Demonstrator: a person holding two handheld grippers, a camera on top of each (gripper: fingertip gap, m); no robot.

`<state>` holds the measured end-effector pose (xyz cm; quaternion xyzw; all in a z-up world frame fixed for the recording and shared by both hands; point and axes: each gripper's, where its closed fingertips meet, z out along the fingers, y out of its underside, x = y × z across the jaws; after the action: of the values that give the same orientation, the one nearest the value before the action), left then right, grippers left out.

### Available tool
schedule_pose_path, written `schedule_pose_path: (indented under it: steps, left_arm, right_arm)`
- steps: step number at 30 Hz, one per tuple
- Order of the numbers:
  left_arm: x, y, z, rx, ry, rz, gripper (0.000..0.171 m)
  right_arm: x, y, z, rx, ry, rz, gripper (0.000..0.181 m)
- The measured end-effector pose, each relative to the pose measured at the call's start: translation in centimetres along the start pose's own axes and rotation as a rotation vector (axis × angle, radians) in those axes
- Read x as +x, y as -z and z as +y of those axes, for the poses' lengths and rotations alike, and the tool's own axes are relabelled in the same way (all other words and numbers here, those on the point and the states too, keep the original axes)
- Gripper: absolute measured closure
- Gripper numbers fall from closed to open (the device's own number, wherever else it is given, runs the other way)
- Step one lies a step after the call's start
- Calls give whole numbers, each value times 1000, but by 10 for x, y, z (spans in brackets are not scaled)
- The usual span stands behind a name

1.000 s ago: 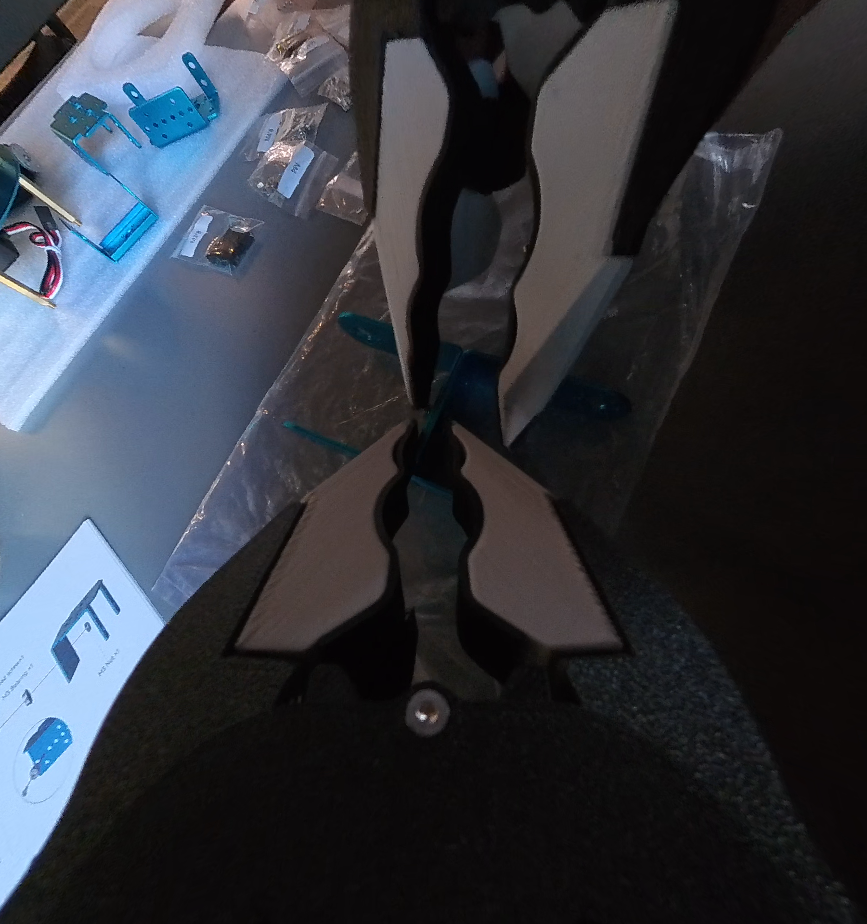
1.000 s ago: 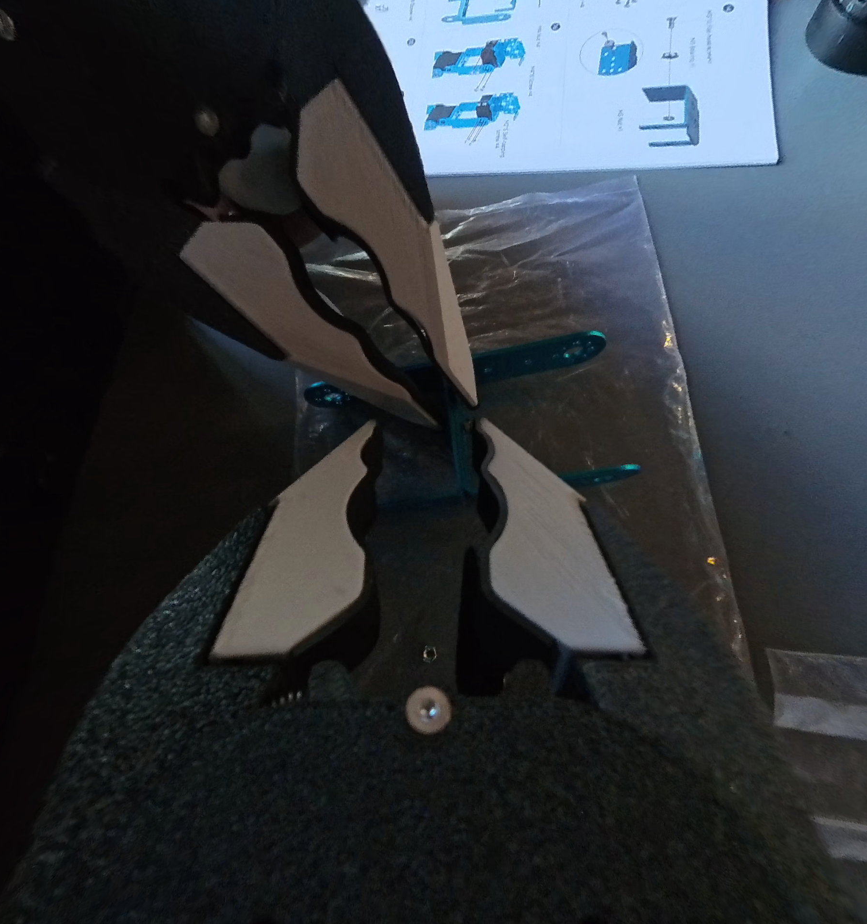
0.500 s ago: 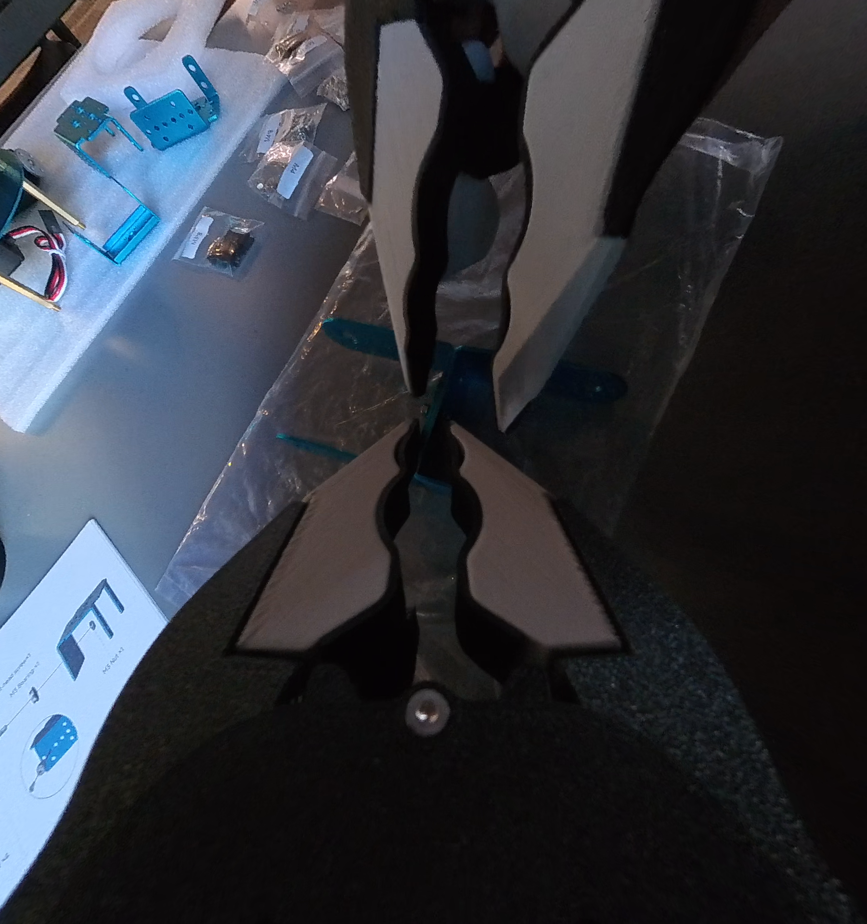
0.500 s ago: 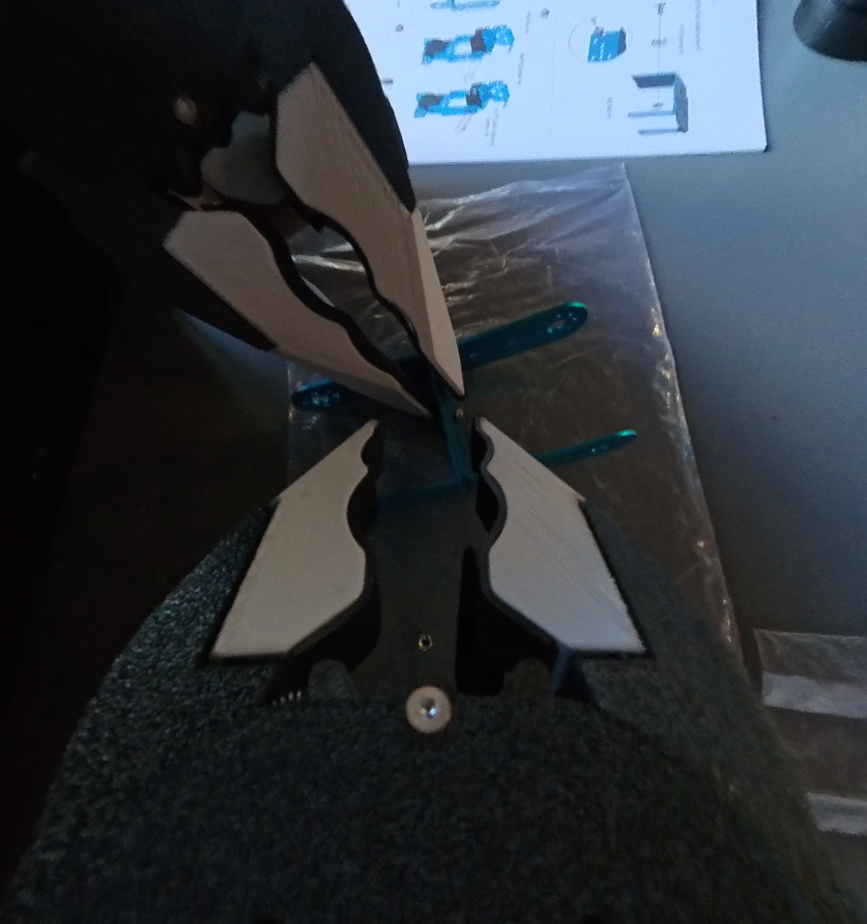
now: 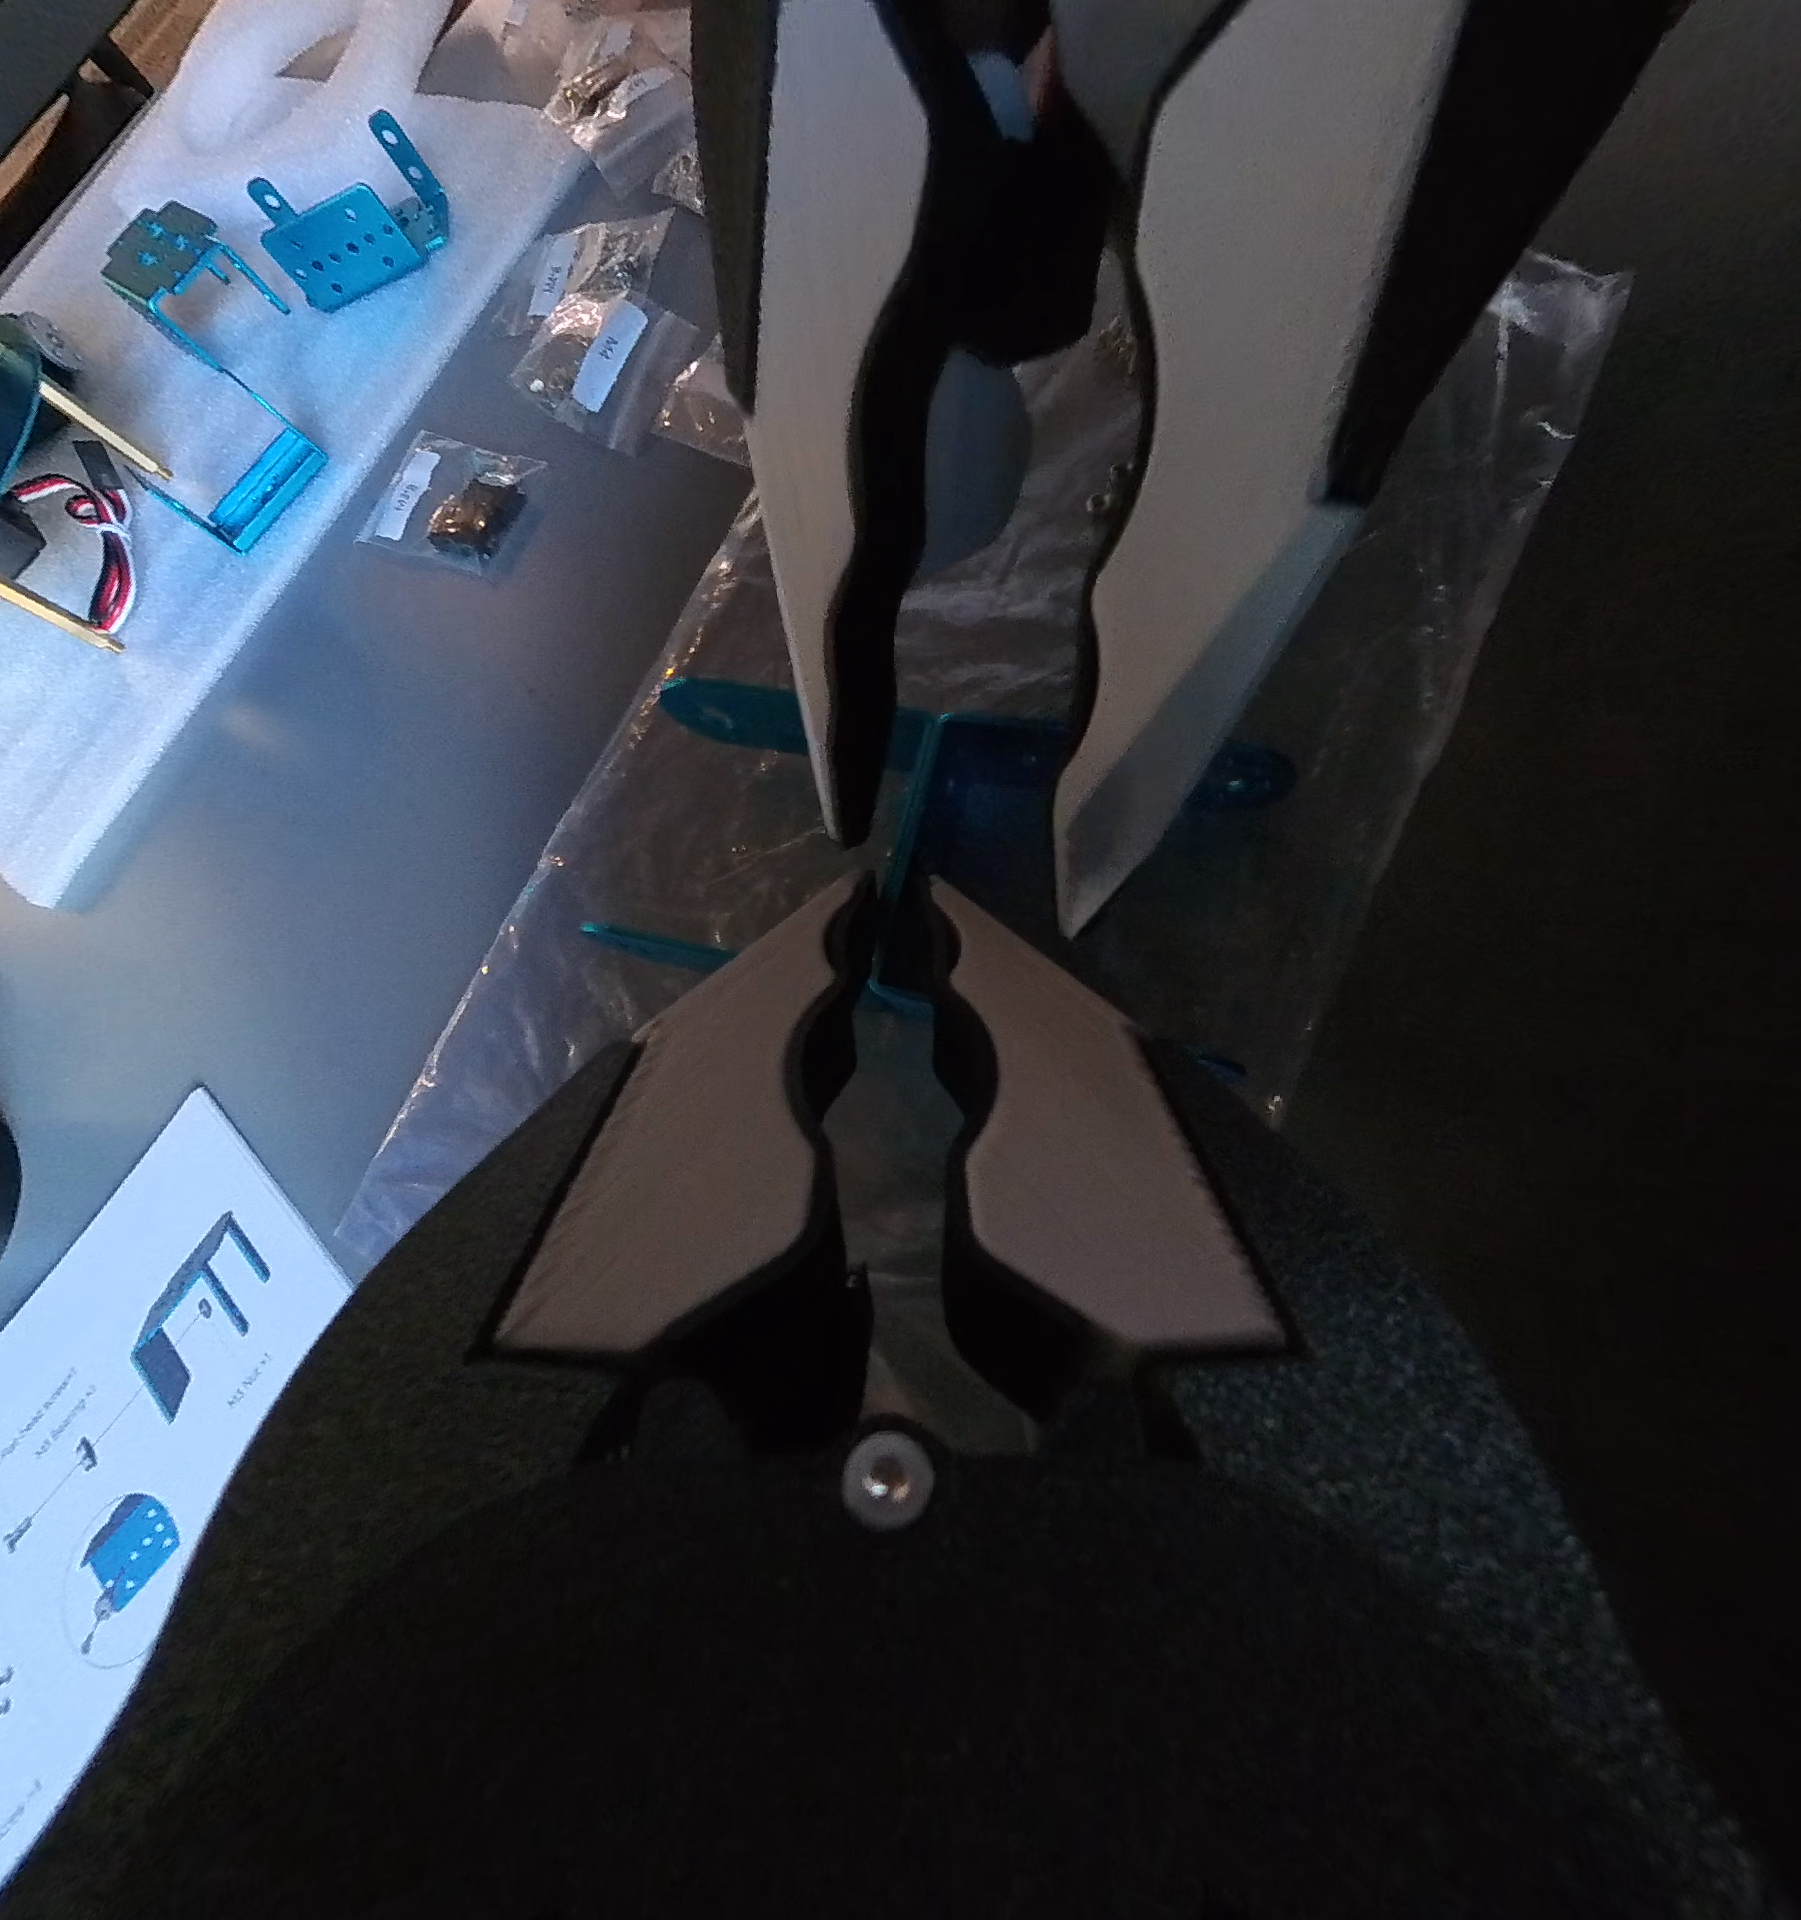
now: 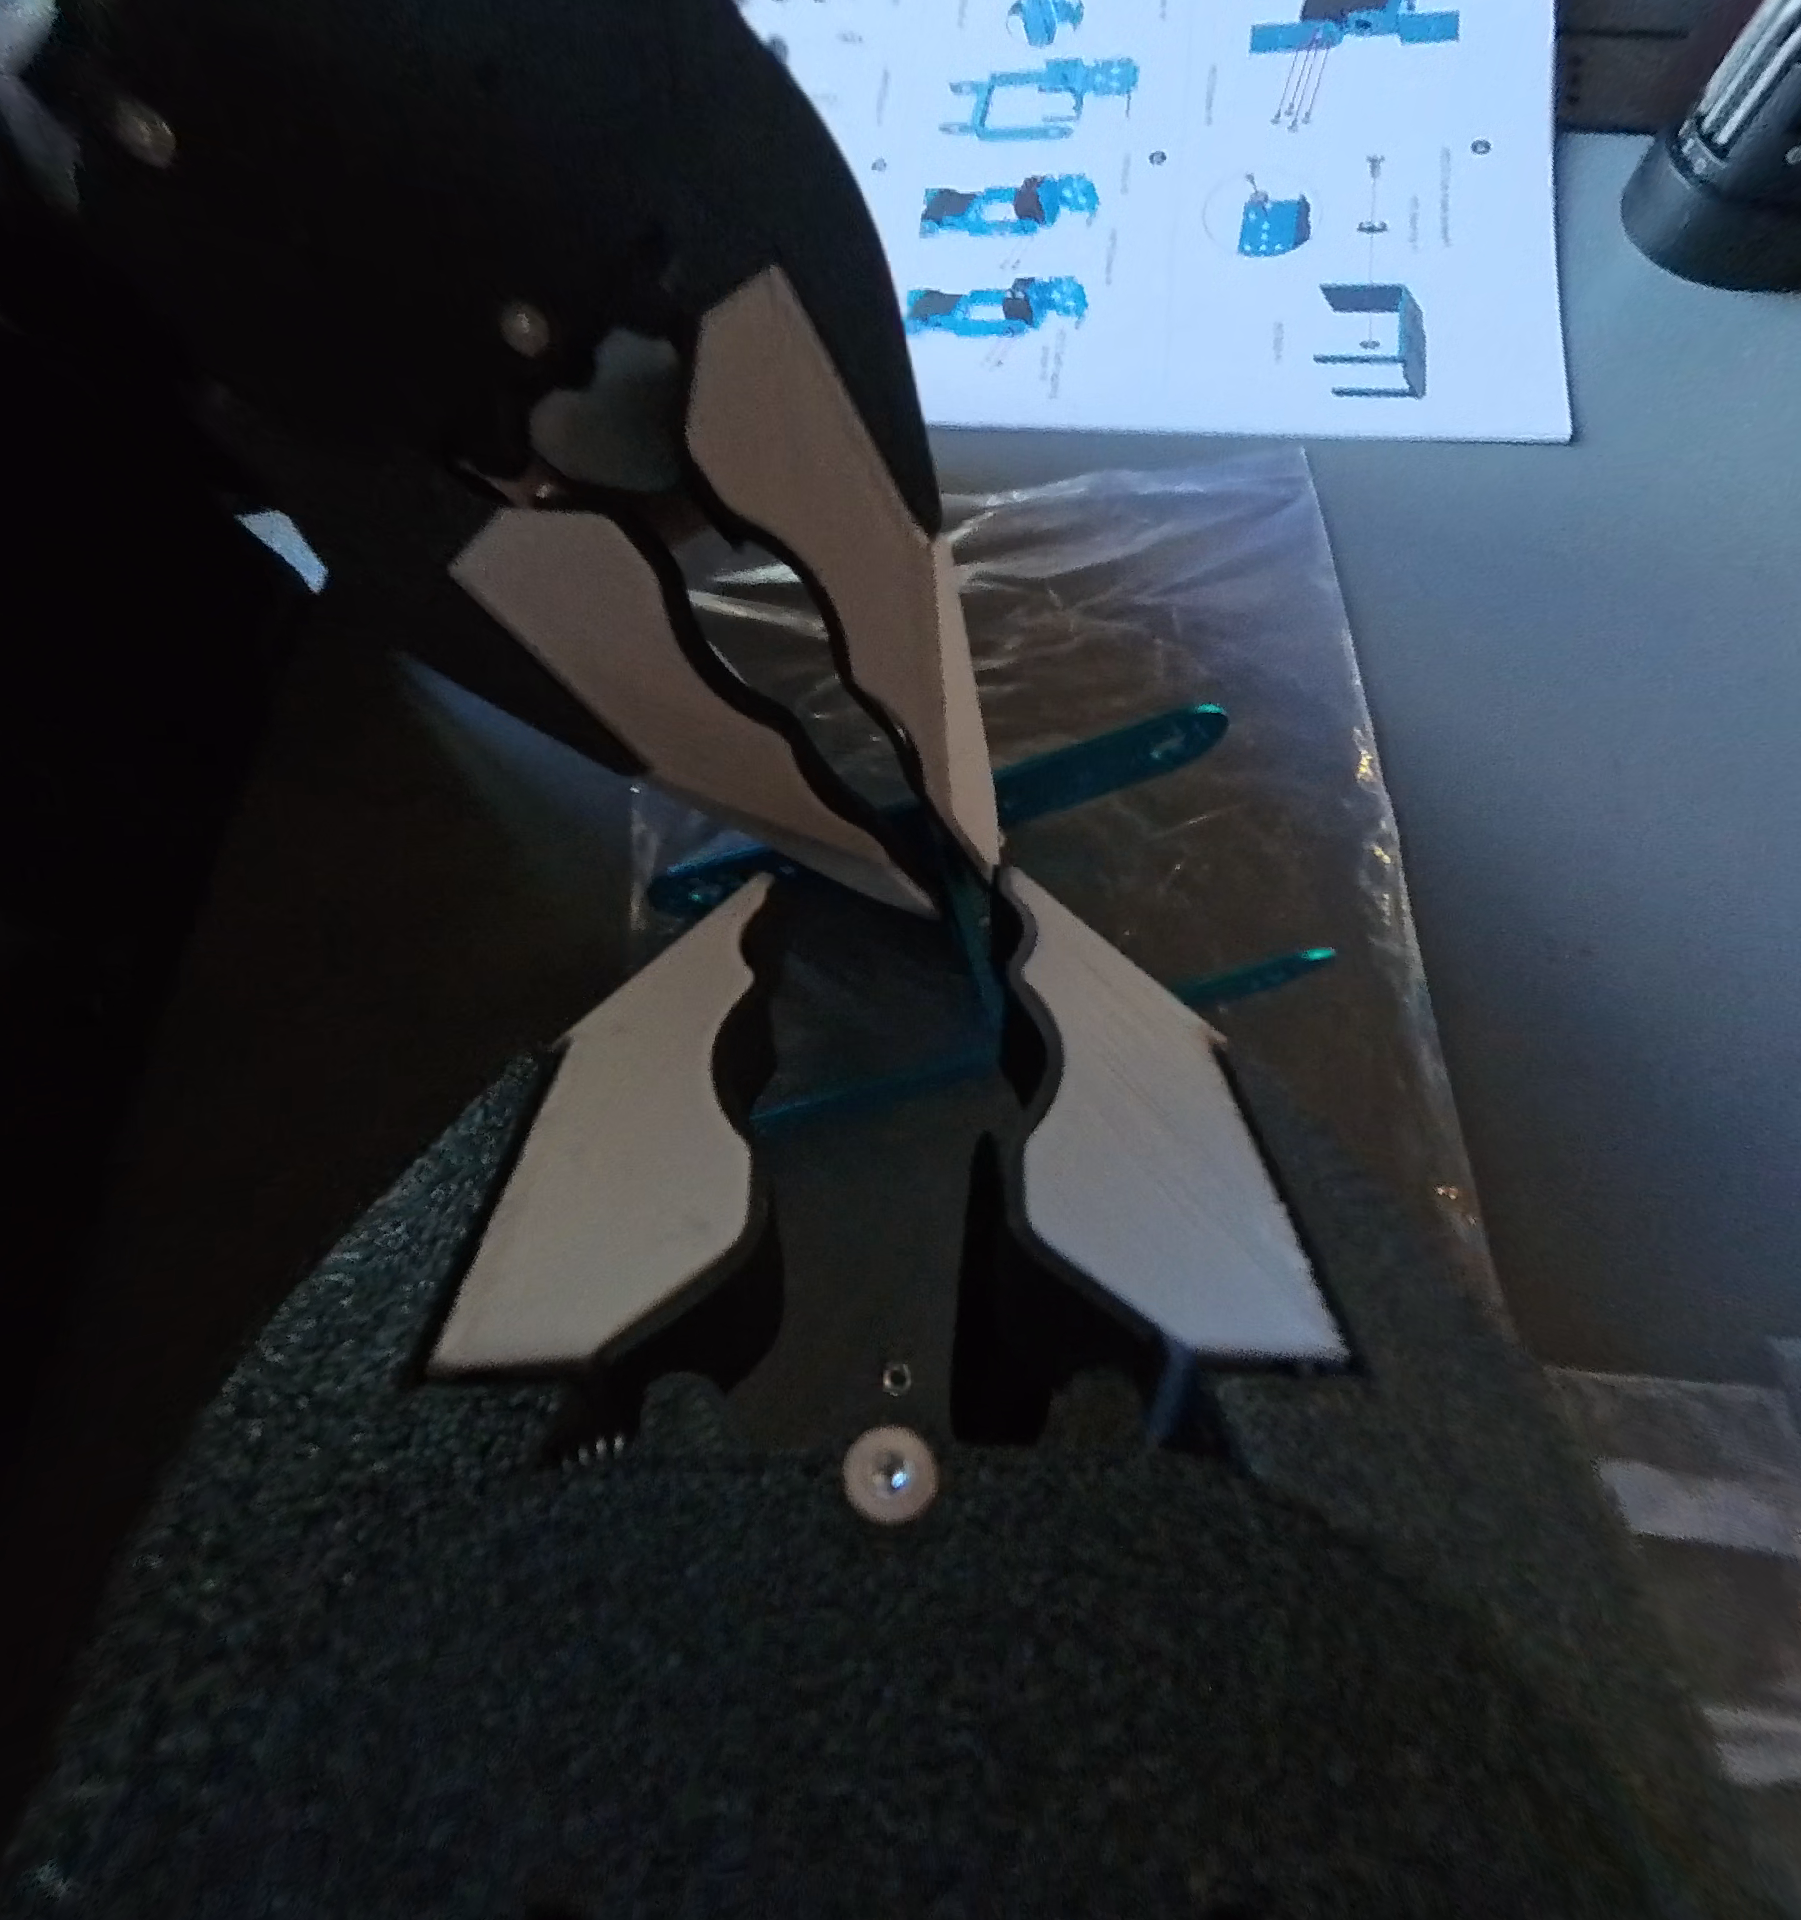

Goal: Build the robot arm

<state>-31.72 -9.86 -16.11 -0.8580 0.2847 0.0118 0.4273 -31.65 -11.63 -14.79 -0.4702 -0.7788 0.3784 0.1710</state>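
Both grippers meet tip to tip over a blue metal bracket (image 5: 901, 821) that lies on a clear plastic bag (image 5: 605, 935) near the middle of each frame. In the left wrist view, the left gripper (image 5: 891, 888) rises from the bottom centre with its two pale fingers drawn close together at the tips, pinching the thin upright edge of the bracket between them. In the right wrist view, the right gripper (image 6: 880, 894) rises from the bottom centre with its fingers spread well apart; its right fingertip (image 6: 1026, 935) touches the bracket's upright wall, while the other finger stands clear of it, so it grips nothing. The same view shows the left gripper coming down from the upper left, nearly closed on the bracket's top edge. The bracket's long flat arms stretch out to left and right across the bag. In the upper left of the left wrist view, a white foam sheet (image 5: 252, 644) carries more blue brackets (image 5: 356, 244) and a part with red, white and black wires (image 5: 106, 540). Small clear bags of screws (image 5: 595, 353) lie just beside the foam on the grey table (image 5: 356, 790). A printed instruction sheet (image 5: 75, 1455) sits at the lower left of that view and at the top of the right wrist view.
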Motion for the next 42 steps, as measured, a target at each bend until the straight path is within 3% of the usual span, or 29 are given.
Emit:
schedule_pose_path:
  steps: [6,12,18,22,24,33,36,42]
  left_arm:
    - [-5,1,-3,31,58,-31,160]
    - [-14,36,-9,143,214,-17,157]
    - [-15,61,2,109,208,-68,162]
    - [-8,75,9,108,213,-109,162]
    - [-3,81,13,101,212,-124,162]
    - [6,96,32,93,297,-162,163]
    - [5,101,44,84,324,-166,163]
    - [13,105,38,138,357,-171,164]
  right_arm:
    - [14,11,5,10,-37,36,143]
    - [16,24,11,2,-24,-1,151]
    - [20,5,11,-210,104,-2,157]
    - [21,-3,32,-414,167,-22,168]
    - [21,-6,33,-445,177,-26,178]
    - [0,-11,6,-319,-39,49,178]
    - [-9,-23,5,-314,-144,148,178]
    - [-16,-36,6,-303,-358,308,178]
